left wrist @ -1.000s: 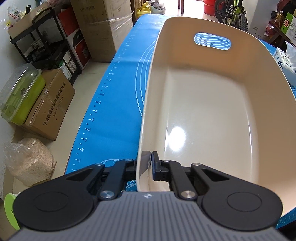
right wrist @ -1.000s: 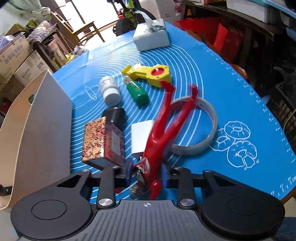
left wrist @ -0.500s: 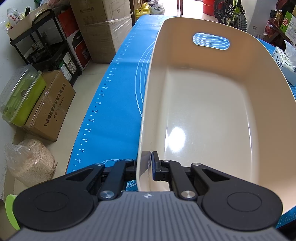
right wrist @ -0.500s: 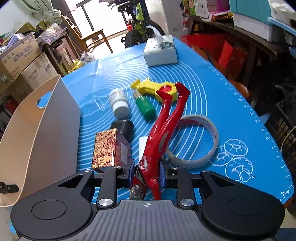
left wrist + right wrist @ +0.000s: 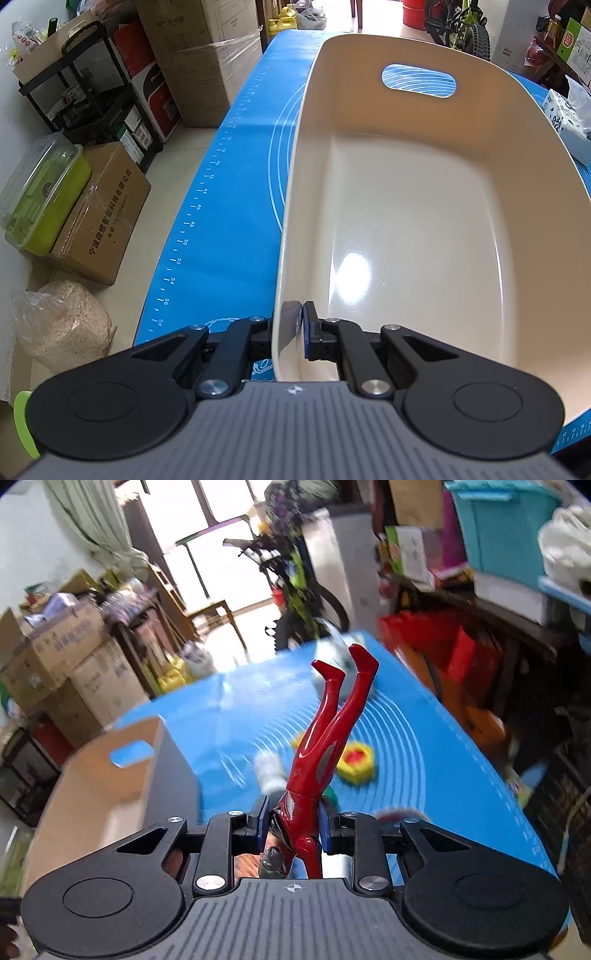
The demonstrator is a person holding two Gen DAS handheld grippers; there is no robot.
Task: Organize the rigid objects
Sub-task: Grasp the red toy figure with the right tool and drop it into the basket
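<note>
The right gripper point(image 5: 291, 825) is carrying a red toy figure point(image 5: 317, 764) head-down, its jaws closed around the torso while the legs are pointing up and away, clear of the blue mat point(image 5: 424, 746). The left gripper point(image 5: 293, 328) is pinching the near wall of the cream tub point(image 5: 406, 206), one jaw outside and one inside, jaws nearly closed on the thin rim.

The step in hand is judged to be moving the figure over to the tub and dropping it in. To do that well, the right gripper should be bringing the figure across above the tub's rim rather than through it, since the long legs are sticking out well past the jaws and could be catching the wall. Lowering it close to the tub floor before opening would be keeping the hard plastic from bouncing. The left gripper should be keeping the tub pinned so it is not sliding on the bench.

The left wrist view is showing the tub's inside, which is holding nothing, and its far handle cut-out point(image 5: 419, 81). The right wrist view is showing only the tub's outer side, off to the left of the figure. It is also showing, blurred, other things lying on the mat: a yellow and red item point(image 5: 356, 762) and a white bottle point(image 5: 269, 771).
</note>
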